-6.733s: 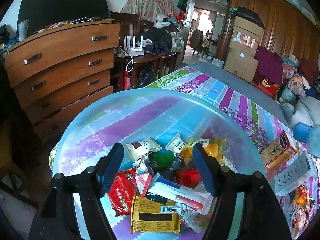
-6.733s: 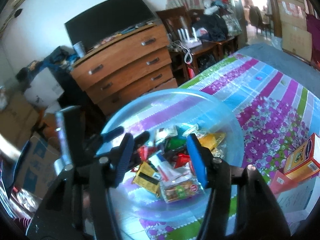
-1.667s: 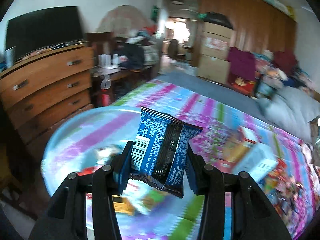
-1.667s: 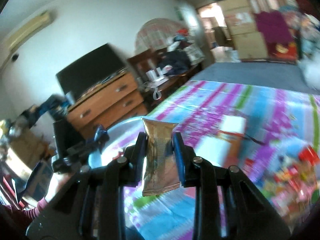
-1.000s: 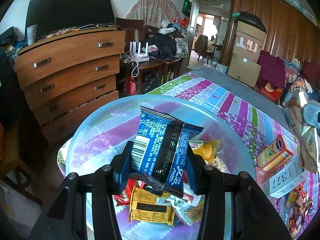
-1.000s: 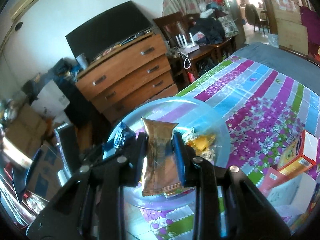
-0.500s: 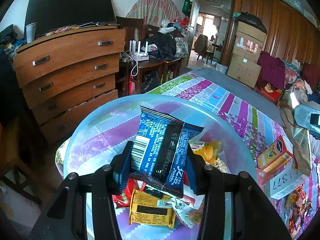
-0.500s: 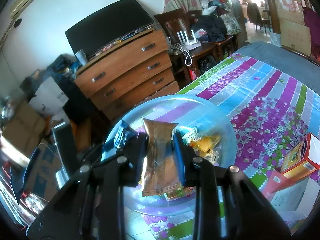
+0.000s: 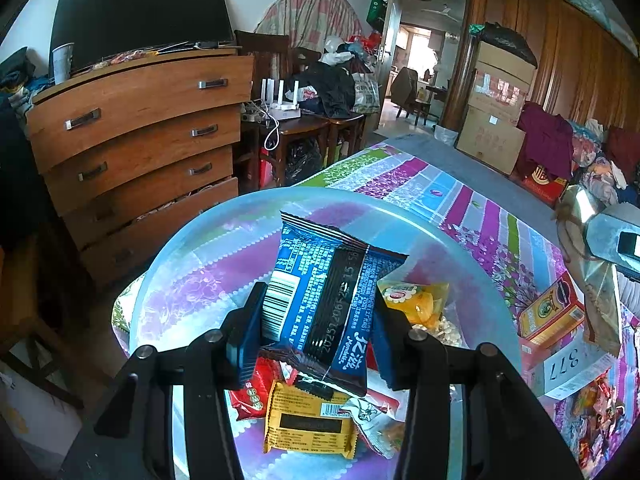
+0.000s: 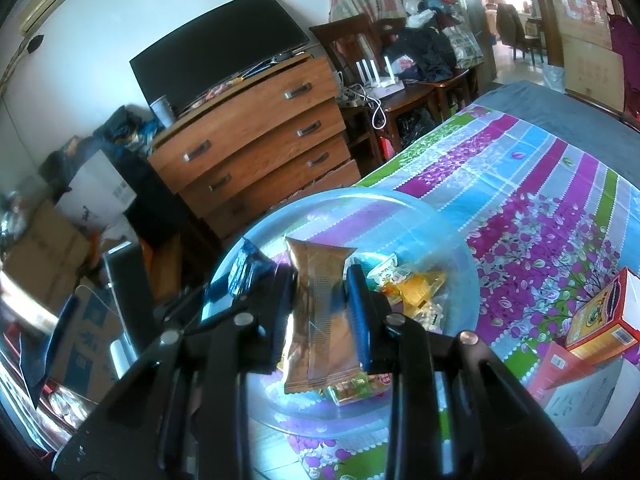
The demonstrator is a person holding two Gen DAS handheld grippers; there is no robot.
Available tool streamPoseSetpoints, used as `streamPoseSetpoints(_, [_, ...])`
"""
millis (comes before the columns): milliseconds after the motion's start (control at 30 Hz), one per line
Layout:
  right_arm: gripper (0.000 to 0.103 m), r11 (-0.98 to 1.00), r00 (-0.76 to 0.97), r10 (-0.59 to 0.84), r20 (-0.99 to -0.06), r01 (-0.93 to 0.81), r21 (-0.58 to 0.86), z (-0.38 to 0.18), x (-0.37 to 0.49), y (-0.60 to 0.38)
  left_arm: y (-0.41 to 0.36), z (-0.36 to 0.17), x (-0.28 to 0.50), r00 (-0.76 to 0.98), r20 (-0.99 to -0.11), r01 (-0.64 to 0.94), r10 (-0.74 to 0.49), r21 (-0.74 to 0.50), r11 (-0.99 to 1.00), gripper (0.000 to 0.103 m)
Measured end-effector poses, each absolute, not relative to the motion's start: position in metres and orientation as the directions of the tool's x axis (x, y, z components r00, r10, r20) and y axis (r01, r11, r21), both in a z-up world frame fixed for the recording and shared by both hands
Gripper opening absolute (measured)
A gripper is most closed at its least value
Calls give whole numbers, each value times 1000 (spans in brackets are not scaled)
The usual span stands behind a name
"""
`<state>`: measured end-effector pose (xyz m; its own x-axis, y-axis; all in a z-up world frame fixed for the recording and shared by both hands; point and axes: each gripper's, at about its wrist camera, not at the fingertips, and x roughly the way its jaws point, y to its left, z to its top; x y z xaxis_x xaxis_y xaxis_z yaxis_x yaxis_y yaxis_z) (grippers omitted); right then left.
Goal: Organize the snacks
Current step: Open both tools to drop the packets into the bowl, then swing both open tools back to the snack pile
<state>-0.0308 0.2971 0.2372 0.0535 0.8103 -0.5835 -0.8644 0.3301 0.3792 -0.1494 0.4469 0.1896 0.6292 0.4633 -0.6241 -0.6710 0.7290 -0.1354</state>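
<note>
Both grippers have come back over the clear plastic bowl [image 9: 192, 240] since 1.7 s ago, and each still holds its packet. Jaws of the left gripper [image 9: 316, 320] stand partly open and clamp the blue snack packet [image 9: 320, 292] upright by its 2 sides, above the loose snacks in the bowl, among them a yellow wafer packet [image 9: 308, 424] and a red packet [image 9: 252, 392]. Jaws of the right gripper [image 10: 324, 312] are nearly closed on the narrow bronze snack packet [image 10: 320, 320], also upright over the bowl. That bowl sits on the striped floral cloth [image 10: 540, 184] of the bed, with an orange carton [image 10: 600, 316] lying on the cloth well to its right.
</note>
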Motion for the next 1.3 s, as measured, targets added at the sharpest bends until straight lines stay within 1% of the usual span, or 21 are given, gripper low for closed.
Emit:
streamPoseSetpoints(167, [30, 322, 42, 807, -590, -868, 378, 234, -30, 300, 448, 186, -148, 622, -631, -674, 463, -132, 726, 49])
streamPoseSetpoints(200, [31, 322, 43, 805, -592, -870, 375, 233, -31, 301, 449, 185, -147, 620, -633, -675, 463, -130, 726, 51])
streamPoseSetpoints(233, [31, 323, 45, 804, -593, -870, 372, 233, -31, 302, 448, 185, -147, 618, -634, -676, 465, -126, 726, 59])
streamPoseSetpoints(267, [31, 322, 45, 804, -593, -871, 372, 233, -31, 300, 449, 185, -147, 619, -632, -676, 466, -126, 726, 64])
streamPoseSetpoints(300, [31, 323, 47, 806, -590, -870, 372, 233, -31, 300, 449, 186, -148, 615, -632, -681, 472, -123, 722, 75])
streamPoseSetpoints(333, [31, 325, 50, 807, -588, -870, 372, 232, -31, 298, 449, 186, -149, 614, -630, -684, 476, -122, 719, 79])
streamPoseSetpoints(400, [33, 329, 55, 811, -583, -866, 376, 233, -31, 293, 448, 188, -149, 611, -627, -689, 483, -120, 715, 79])
streamPoseSetpoints(433, [43, 329, 59, 816, -576, -866, 377, 234, -32, 289, 448, 189, -150, 611, -626, -689, 484, -121, 714, 80])
streamPoseSetpoints(500, [54, 330, 79, 827, -556, -870, 367, 238, -38, 276, 444, 194, -151, 614, -618, -689, 490, -116, 716, 87])
streamPoseSetpoints(600, [54, 344, 141, 853, -502, -876, 339, 243, -54, 234, 424, 211, -161, 638, -565, -683, 522, -104, 723, 88])
streamPoseSetpoints(667, [66, 373, 203, 863, -463, -874, 311, 238, -70, 194, 403, 226, -169, 664, -520, -674, 538, -103, 732, 97])
streamPoseSetpoints(700, [80, 418, 271, 853, -446, -867, 272, 230, -81, 162, 383, 234, -174, 683, -481, -665, 549, -98, 741, 103])
streamPoseSetpoints(733, [89, 462, 329, 836, -439, -855, 237, 222, -88, 135, 361, 240, -179, 717, -434, -642, 546, -107, 759, 103])
streamPoseSetpoints(800, [91, 540, 414, 794, -445, -816, 205, 199, -96, 84, 325, 242, -186, 781, -371, -583, 502, -143, 800, 103])
streamPoseSetpoints(833, [91, 578, 448, 768, -457, -792, 196, 187, -98, 60, 301, 239, -185, 827, -344, -520, 444, -166, 838, 103])
streamPoseSetpoints(900, [91, 684, 523, 689, -502, -698, 211, 151, -95, -3, 264, 227, -175, 878, -364, -402, 311, -207, 892, 103])
streamPoseSetpoints(933, [91, 723, 538, 654, -532, -652, 229, 133, -91, -28, 237, 215, -165, 889, -392, -334, 236, -204, 920, 103])
streamPoseSetpoints(1033, [91, 843, 556, 519, -649, -459, 281, 69, -76, -111, 162, 174, -132, 866, -497, -175, 65, -179, 968, 103])
streamPoseSetpoints(1100, [91, 886, 551, 453, -701, -367, 284, 38, -71, -151, 121, 145, -113, 831, -555, -81, -35, -183, 980, 103])
streamPoseSetpoints(1200, [91, 924, 526, 376, -763, -275, 265, 4, -59, -195, 71, 96, -75, 745, -660, -12, -97, -158, 987, 103])
streamPoseSetpoints(1300, [91, 942, 499, 330, -801, -224, 249, -18, -41, -216, 42, 58, -36, 673, -734, -1, -87, -119, 993, 103])
